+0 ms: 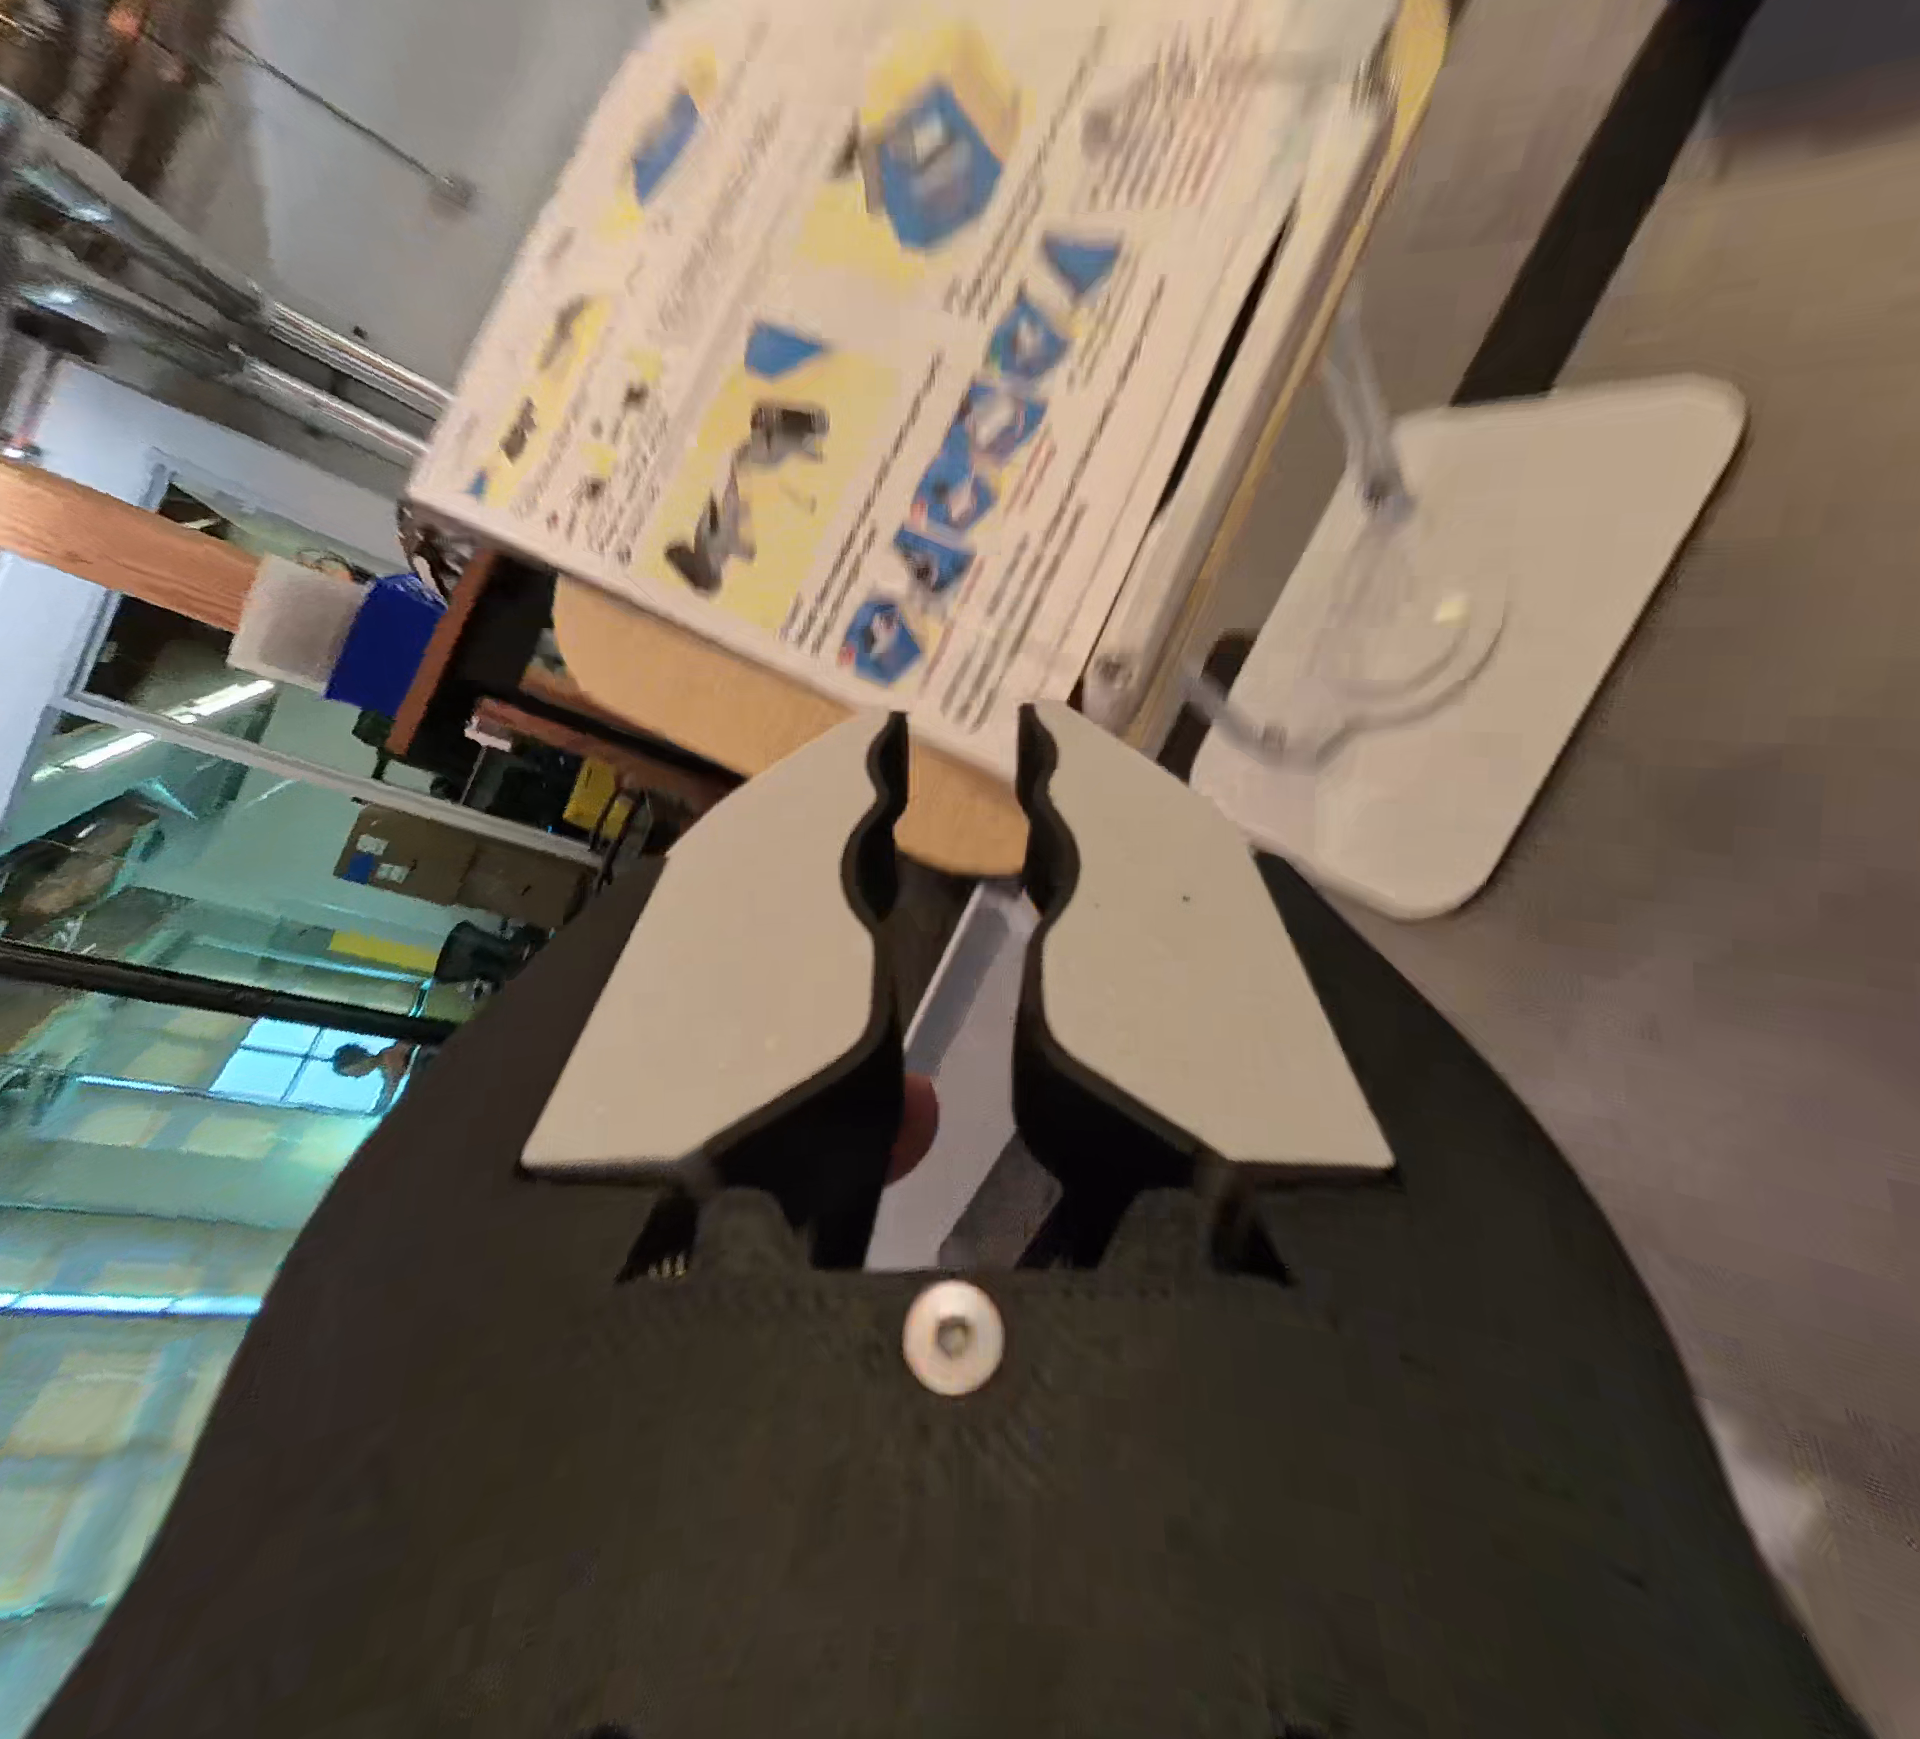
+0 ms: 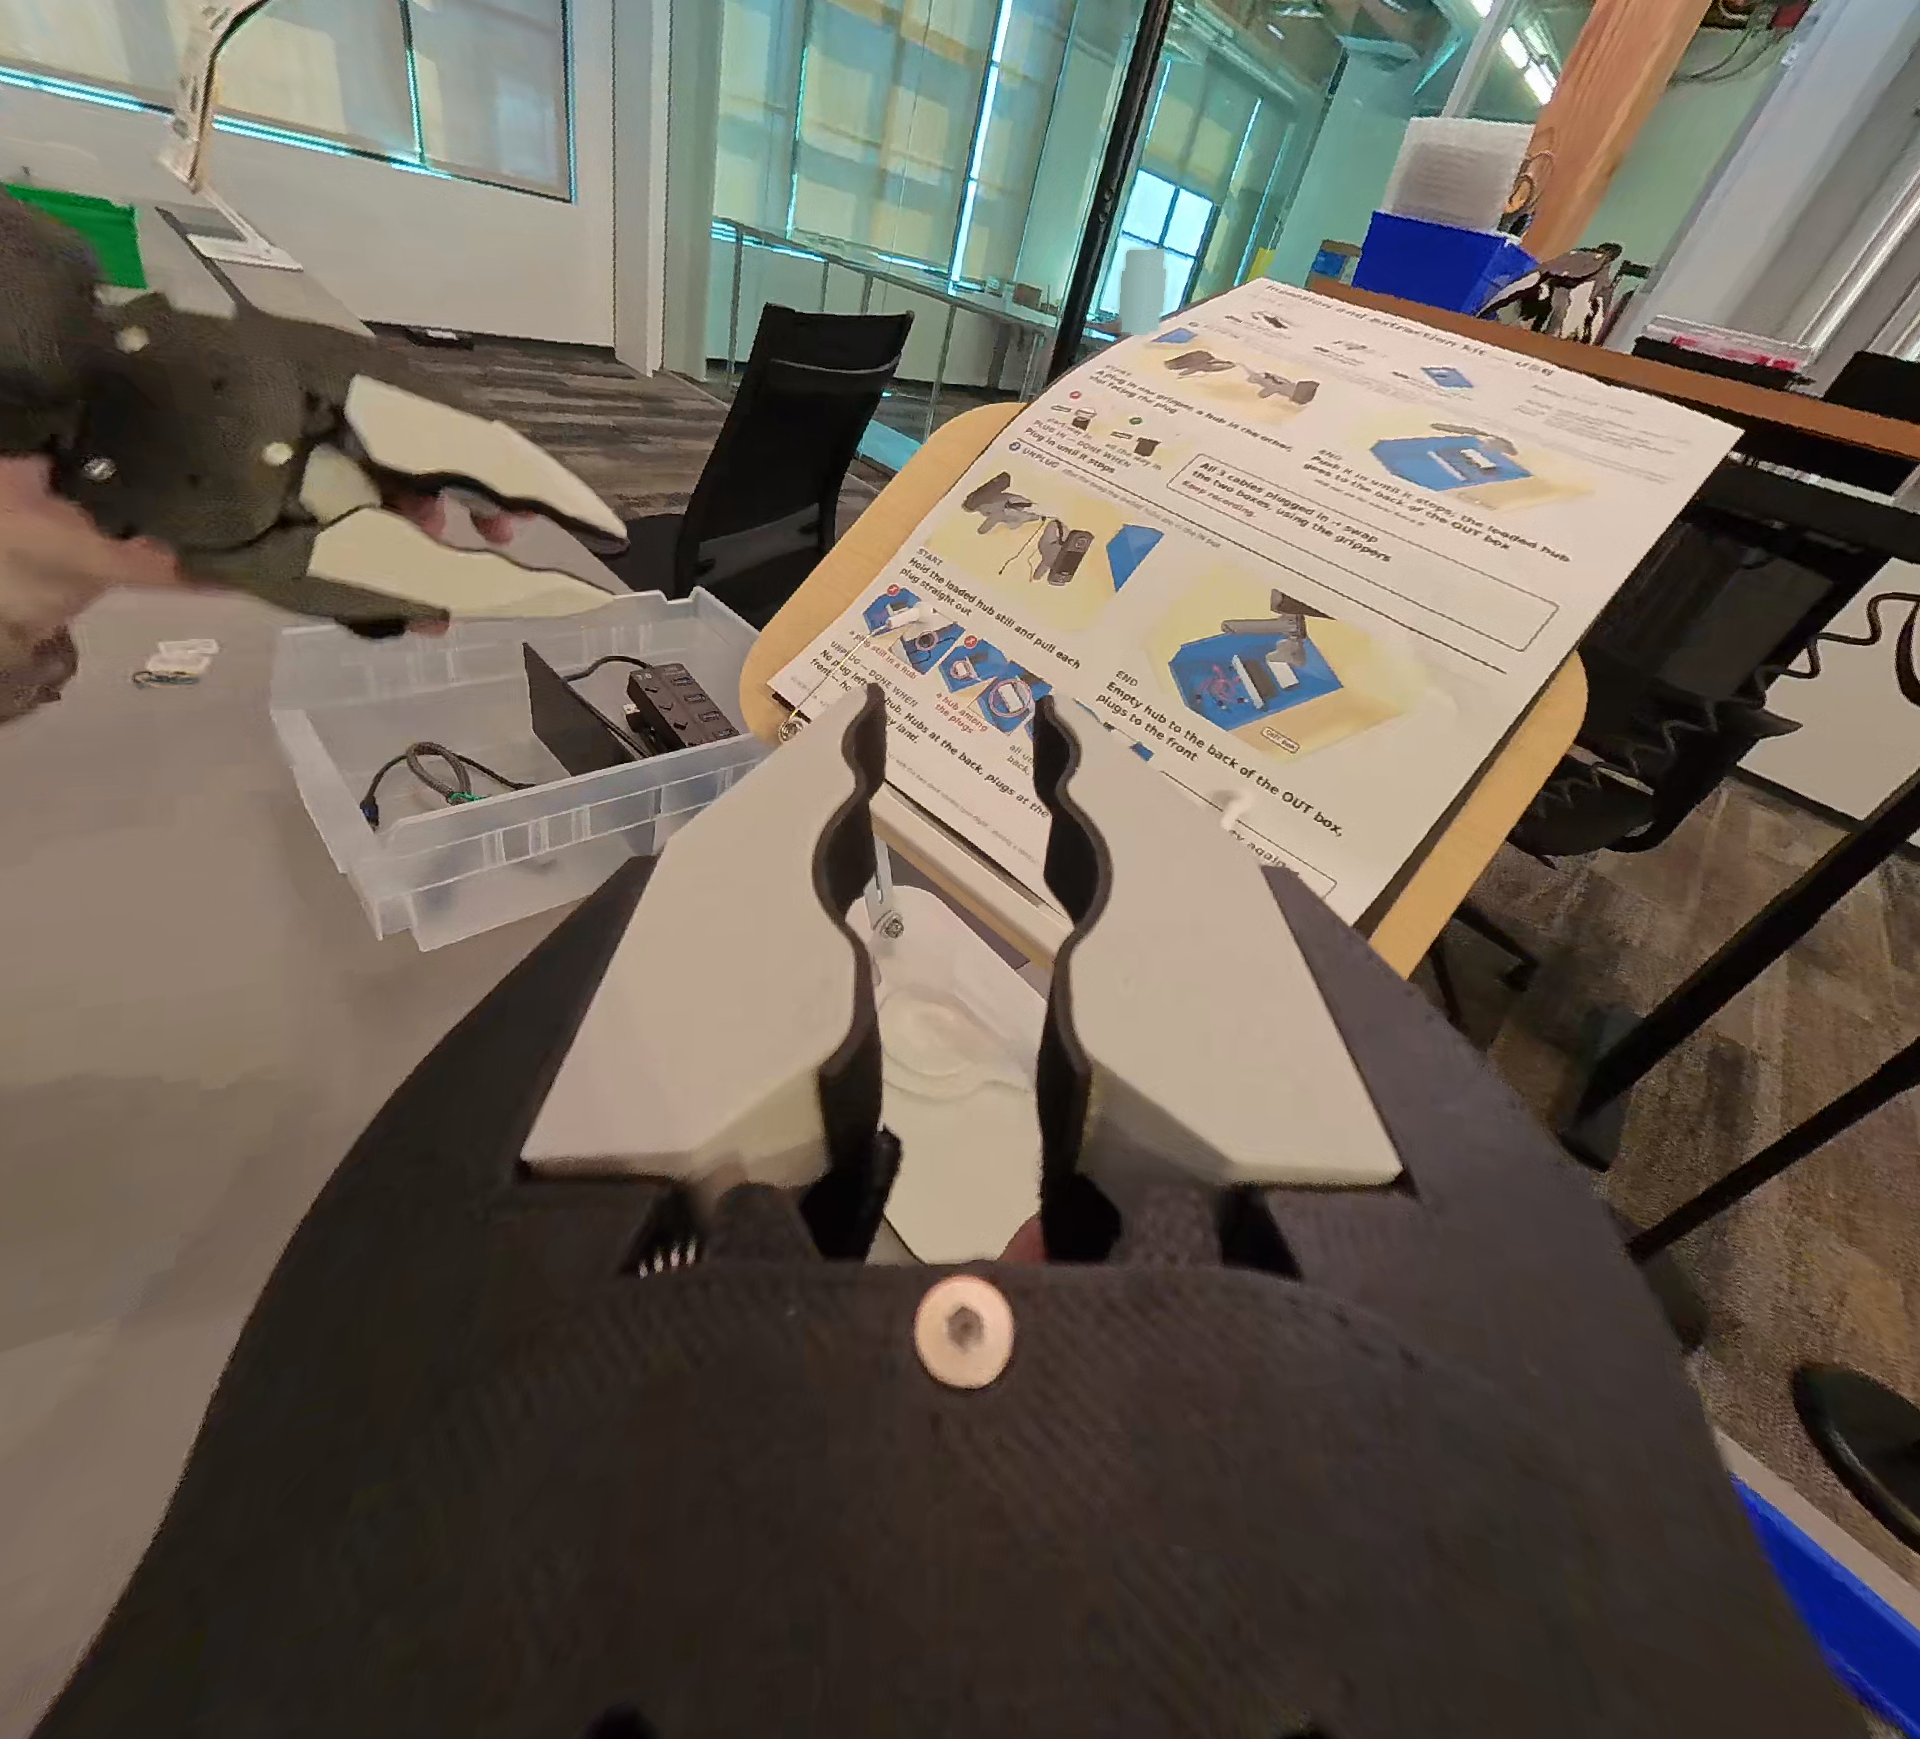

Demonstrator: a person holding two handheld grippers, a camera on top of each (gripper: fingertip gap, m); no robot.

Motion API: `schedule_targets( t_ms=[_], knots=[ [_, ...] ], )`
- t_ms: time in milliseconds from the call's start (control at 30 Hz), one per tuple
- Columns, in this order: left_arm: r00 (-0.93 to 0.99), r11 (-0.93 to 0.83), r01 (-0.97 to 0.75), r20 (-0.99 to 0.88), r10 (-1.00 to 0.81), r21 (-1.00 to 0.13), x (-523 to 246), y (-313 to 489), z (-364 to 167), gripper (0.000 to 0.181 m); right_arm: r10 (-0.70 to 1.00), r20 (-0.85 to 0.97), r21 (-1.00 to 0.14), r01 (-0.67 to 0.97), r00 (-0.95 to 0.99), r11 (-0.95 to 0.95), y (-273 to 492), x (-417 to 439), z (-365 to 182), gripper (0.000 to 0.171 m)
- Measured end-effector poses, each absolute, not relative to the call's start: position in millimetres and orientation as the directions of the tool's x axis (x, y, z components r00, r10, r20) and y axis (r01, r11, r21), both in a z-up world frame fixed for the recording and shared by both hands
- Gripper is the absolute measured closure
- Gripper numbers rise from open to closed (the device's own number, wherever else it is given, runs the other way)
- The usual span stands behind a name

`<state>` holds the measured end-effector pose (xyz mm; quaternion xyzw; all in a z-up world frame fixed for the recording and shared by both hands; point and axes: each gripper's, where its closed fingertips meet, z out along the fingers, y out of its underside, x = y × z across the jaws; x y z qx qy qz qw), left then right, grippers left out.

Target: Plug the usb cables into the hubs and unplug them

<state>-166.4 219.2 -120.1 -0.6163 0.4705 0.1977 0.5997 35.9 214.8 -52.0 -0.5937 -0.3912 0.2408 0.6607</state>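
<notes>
Black hub point(image 2: 681, 705) upright in bin point(image 2: 488, 842)

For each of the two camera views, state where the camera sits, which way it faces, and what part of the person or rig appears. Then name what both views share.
Left wrist view: on the left gripper, rolled sideways, facing the instruction sheet on its stand; only its own open fingers show.
Right wrist view: on the right gripper, upright, facing the sheet, the clear bin with a black hub; the left gripper and a hand show.
Shared: the instruction sheet.

Hand-held gripper point(image 1: 961, 733) parted, empty, facing instruction sheet point(image 1: 883, 318)
</notes>
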Motion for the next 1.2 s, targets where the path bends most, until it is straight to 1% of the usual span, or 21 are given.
schedule_targets(
  t_ms=[67, 133, 200, 267, 367, 467, 667, 767, 933, 1033, 1067, 1200],
  knots=[
    [0.367, 0.067, -0.900, -0.833, -0.415, -0.430, -206.7, 236.3, -131.8, 0.158, 0.784, 0.220, -0.975, 0.142, 0.581, 0.169, 218.3, 39.4, -54.8, 0.144],
    [0.302, -0.027, -0.942, -0.811, -0.501, -0.334, -248.5, 256.2, -151.4, 0.150, 0.783, 0.209, -0.978, 0.140, 0.585, 0.156, 222.9, 41.9, -58.6, 0.144],
    [0.256, -0.093, -0.963, -0.761, -0.596, -0.252, -283.1, 273.3, -176.9, 0.146, 0.787, 0.198, -0.980, 0.138, 0.584, 0.144, 226.1, 41.8, -62.3, 0.144],
    [0.242, -0.163, -0.970, -0.660, -0.711, -0.180, -310.8, 283.8, -211.5, 0.139, 0.791, 0.197, -0.980, 0.146, 0.579, 0.137, 228.3, 39.9, -66.7, 0.144],
    [0.216, -0.201, -0.975, -0.570, -0.793, -0.090, -337.5, 303.0, -253.9, 0.135, 0.794, 0.204, -0.977, 0.166, 0.573, 0.131, 231.3, 36.9, -73.3, 0.144],
    [0.190, -0.194, -0.980, -0.513, -0.837, -0.047, -345.2, 320.3, -283.2, 0.136, 0.798, 0.199, -0.978, 0.173, 0.569, 0.120, 234.8, 35.0, -78.9, 0.144],
    [0.188, -0.225, -0.972, -0.360, -0.914, 0.063, -361.7, 336.5, -328.4, 0.123, 0.813, 0.177, -0.980, 0.179, 0.554, 0.091, 241.4, 28.6, -90.9, 0.144],
    [0.181, -0.232, -0.964, -0.317, -0.931, 0.128, -371.1, 338.2, -340.7, 0.118, 0.821, 0.171, -0.979, 0.186, 0.545, 0.081, 243.3, 24.0, -96.3, 0.144],
    [0.184, -0.229, -0.958, -0.243, -0.953, 0.172, -372.1, 333.5, -357.3, 0.116, 0.830, 0.171, -0.977, 0.197, 0.530, 0.075, 244.0, 16.6, -101.9, 0.144],
    [0.171, -0.224, -0.953, -0.245, -0.954, 0.207, -373.6, 335.3, -363.7, 0.113, 0.835, 0.173, -0.977, 0.201, 0.522, 0.077, 242.8, 13.5, -103.0, 0.144],
    [0.161, -0.219, -0.950, -0.251, -0.955, 0.223, -375.4, 336.2, -365.5, 0.116, 0.836, 0.175, -0.976, 0.203, 0.520, 0.078, 242.3, 12.8, -103.1, 0.144],
    [0.163, -0.221, -0.952, -0.258, -0.952, 0.212, -374.9, 339.8, -365.6, 0.123, 0.842, 0.176, -0.976, 0.200, 0.511, 0.083, 240.3, 11.3, -102.3, 0.144]
  ],
)
